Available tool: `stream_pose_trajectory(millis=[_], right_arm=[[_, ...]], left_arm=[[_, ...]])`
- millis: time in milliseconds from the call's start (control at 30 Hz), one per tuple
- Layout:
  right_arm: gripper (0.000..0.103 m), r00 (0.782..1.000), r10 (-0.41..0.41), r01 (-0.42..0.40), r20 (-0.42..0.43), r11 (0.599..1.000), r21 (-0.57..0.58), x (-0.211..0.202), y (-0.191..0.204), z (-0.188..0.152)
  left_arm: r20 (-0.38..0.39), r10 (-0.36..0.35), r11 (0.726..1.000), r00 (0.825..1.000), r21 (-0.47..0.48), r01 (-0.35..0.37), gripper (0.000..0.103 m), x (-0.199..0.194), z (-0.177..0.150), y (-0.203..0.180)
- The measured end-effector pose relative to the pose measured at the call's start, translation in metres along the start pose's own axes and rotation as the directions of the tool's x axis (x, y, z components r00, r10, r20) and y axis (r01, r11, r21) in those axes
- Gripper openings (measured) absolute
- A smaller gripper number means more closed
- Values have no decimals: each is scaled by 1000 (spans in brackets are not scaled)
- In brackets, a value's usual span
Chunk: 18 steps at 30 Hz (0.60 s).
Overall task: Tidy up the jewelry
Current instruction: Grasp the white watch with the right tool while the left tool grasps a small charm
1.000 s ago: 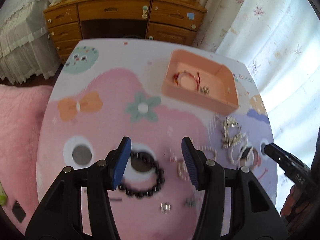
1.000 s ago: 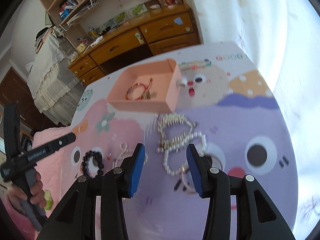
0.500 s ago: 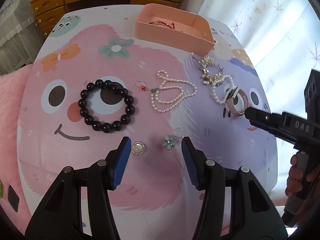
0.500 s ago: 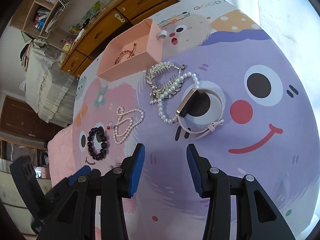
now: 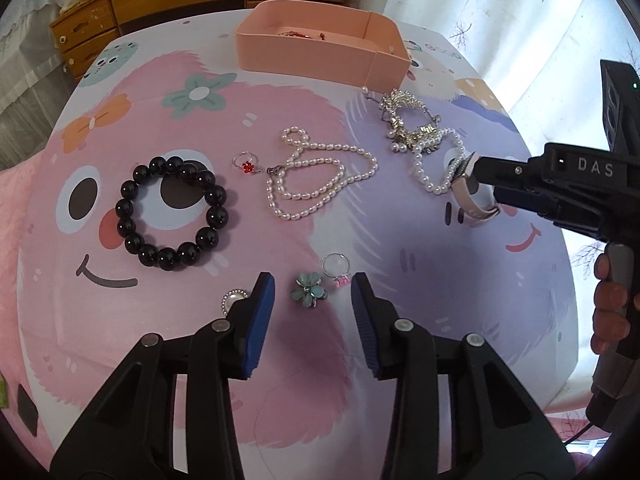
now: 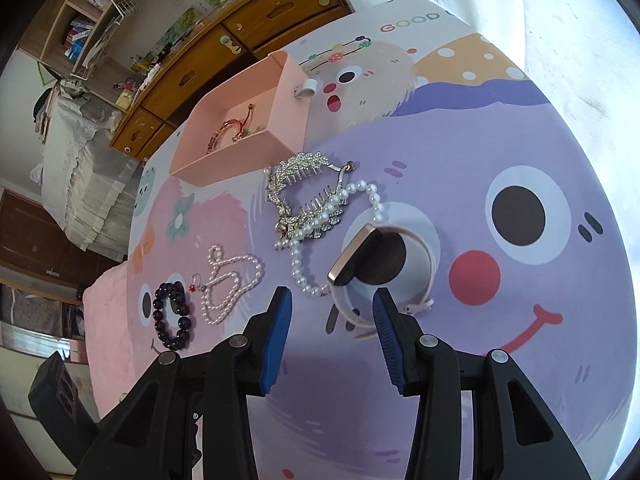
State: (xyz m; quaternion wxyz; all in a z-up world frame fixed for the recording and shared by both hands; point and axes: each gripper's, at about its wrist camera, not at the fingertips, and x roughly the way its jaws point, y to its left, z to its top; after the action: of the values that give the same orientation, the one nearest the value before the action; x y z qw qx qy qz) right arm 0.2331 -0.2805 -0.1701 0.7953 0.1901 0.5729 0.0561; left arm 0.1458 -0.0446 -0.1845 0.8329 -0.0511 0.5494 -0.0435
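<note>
- The worktop (image 5: 200, 360), under its cartoon-face cover, carries my jewelry spread.
- Pink tray (image 5: 320, 56) sits at the far edge, a red bracelet (image 6: 230, 128) inside.
- My left claw (image 5: 312, 304) has just been narrowing; its jaws stand apart, empty, flanking the teal flower brooch (image 5: 309, 290).
- My right claw (image 6: 332, 320) hangs partly open, empty, over the pink watch (image 6: 360, 260).
</note>
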Motion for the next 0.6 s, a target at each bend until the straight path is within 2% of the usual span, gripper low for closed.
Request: stream_pose_trajectory(millis=[100,367,500,600], right_arm=[[43,1000,-26,25,-15,999,-34,8,4,6],[41,997,-73,71,-21,994,-82,27,12,14],[25,995,-87,85,-39,994,-64,37,8,16],[19,996,-86,83,-39,994,-73,38,9,16]], left_arm=[[2,19,1000,1000,1,-19,29,4,0,-1],[-13,4,1000,1000,-4,-4,14,11,1,2],[-1,6,1000,1000,15,-6,14,11,-2,0],[14,-1,1000,1000,22,1,9,9,-3,1]])
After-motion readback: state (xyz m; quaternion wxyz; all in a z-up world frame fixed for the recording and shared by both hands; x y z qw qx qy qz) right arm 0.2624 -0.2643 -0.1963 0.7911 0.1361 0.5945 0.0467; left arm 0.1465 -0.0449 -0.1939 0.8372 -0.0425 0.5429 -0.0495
